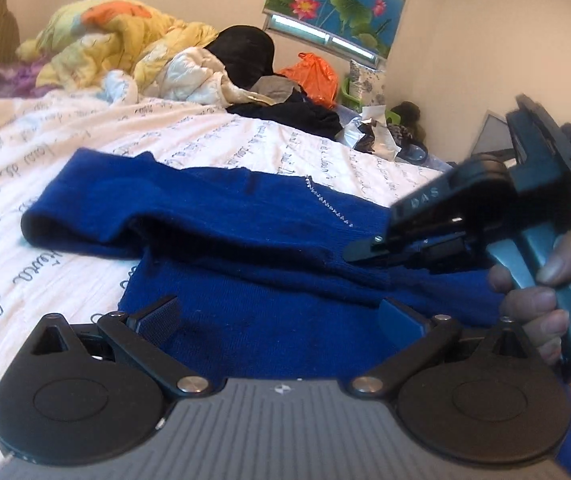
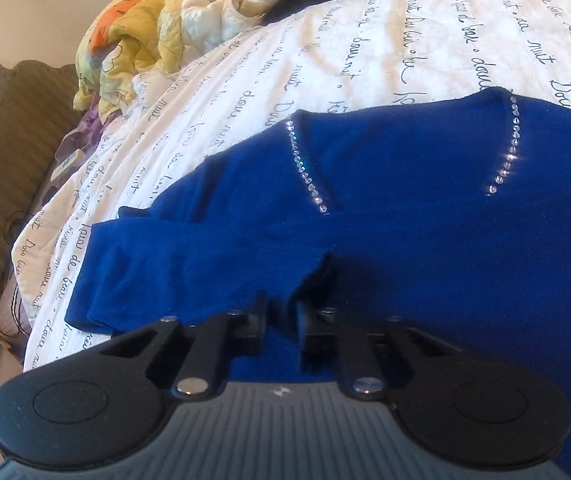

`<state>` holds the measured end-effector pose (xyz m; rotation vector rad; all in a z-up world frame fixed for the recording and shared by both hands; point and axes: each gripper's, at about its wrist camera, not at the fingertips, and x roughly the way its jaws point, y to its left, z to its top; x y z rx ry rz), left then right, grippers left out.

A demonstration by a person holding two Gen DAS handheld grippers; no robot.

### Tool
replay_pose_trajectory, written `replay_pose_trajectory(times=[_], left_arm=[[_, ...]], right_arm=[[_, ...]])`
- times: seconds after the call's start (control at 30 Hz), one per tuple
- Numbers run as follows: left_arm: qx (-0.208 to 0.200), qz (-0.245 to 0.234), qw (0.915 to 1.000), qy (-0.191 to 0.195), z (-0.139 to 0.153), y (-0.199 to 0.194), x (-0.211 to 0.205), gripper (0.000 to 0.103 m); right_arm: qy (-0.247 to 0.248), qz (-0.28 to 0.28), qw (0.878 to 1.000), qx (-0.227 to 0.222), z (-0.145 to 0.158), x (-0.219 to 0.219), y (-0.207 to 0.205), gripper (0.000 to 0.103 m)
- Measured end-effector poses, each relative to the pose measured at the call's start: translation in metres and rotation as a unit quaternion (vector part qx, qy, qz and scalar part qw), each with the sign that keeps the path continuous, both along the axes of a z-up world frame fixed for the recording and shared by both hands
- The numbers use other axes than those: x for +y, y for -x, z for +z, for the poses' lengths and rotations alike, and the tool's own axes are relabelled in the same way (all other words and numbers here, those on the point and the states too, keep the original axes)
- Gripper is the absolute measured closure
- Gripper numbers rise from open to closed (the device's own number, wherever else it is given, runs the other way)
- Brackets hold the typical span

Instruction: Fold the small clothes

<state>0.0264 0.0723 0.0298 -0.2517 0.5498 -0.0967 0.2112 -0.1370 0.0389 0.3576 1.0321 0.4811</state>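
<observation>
Blue knit sweater [image 2: 385, 200] w/ two rhinestone rows lies on the script-print bedsheet [image 2: 365, 40], one sleeve [image 1: 133, 216] folded across the body. Left gripper [image 1: 281, 316] spread wide, nothing btwn fingers, just over the knit. Right gripper [image 2: 281, 320] pinches a sleeve cuff [image 2: 309, 276]. Only left view shows the hand [image 1: 545, 300] on the right gripper, plus lotus blind [image 1: 337, 0] & orange bag [image 1: 313, 76].

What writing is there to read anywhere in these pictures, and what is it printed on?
"DAS": white letters on the right gripper, seen from the left wrist; blurred, so uncertain.
"nuit": handwriting-style script on the white bedsheet.
"de", "nuit": the same script on the sheet in the right wrist view; the remaining words are too loopy and warped to read.
Sweater: rhinestones only, no text.
</observation>
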Motion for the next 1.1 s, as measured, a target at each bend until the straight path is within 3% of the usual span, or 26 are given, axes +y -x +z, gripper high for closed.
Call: replay_pose_trajectory(times=[0.17,0.27,0.33,0.4,0.47,0.57,0.6,0.63,0.67,0.73,0.83,0.97,1.1], left_arm=[[-0.039,0.013,0.9991,-0.007,0.020,0.016,0.010,0.000],[-0.073,0.020,0.9971,0.009,0.046,0.028,0.037,0.000],[-0.072,0.027,0.9968,0.021,0.058,0.023,0.059,0.000],[-0.061,0.045,0.9963,0.039,0.065,0.009,0.080,0.000],[-0.052,0.084,0.9939,0.049,0.064,-0.005,0.098,0.000],[-0.028,0.126,0.9878,0.088,0.058,-0.017,0.116,0.000],[-0.020,0.134,0.9849,0.108,0.056,-0.016,0.120,0.000],[-0.014,0.136,0.9827,0.125,0.054,-0.016,0.122,0.000],[-0.010,0.135,0.9816,0.135,0.053,-0.013,0.121,0.000],[-0.009,0.126,0.9833,0.132,0.054,-0.008,0.116,0.000],[-0.016,0.117,0.9862,0.115,0.057,0.000,0.111,0.000],[-0.010,0.111,0.9856,0.126,0.055,0.005,0.118,0.000],[-0.002,0.117,0.9838,0.136,0.049,0.000,0.122,0.000]], right_arm=[[-0.064,0.006,0.997,-0.040,0.039,-0.036,0.014,0.099],[-0.058,-0.001,0.995,-0.083,0.075,-0.088,0.030,0.099],[-0.033,-0.027,0.995,-0.092,0.083,-0.132,0.035,0.099],[-0.016,-0.084,0.994,-0.068,0.073,-0.176,0.032,0.099],[-0.056,-0.105,0.993,-0.022,0.050,-0.201,0.029,0.096],[-0.150,-0.102,0.983,-0.015,0.026,-0.182,0.036,0.090],[-0.171,-0.089,0.981,-0.012,0.021,-0.167,0.035,0.070],[-0.183,-0.076,0.980,-0.002,0.016,-0.151,0.030,0.039],[-0.193,-0.064,0.979,0.009,0.011,-0.134,0.025,0.031],[-0.205,-0.039,0.977,0.033,-0.002,-0.103,0.012,0.030],[-0.176,-0.041,0.982,0.062,-0.017,-0.072,-0.007,0.030],[-0.220,-0.030,0.971,0.086,-0.028,-0.052,-0.012,0.030],[-0.233,-0.020,0.968,0.095,-0.029,-0.031,-0.019,0.030]])
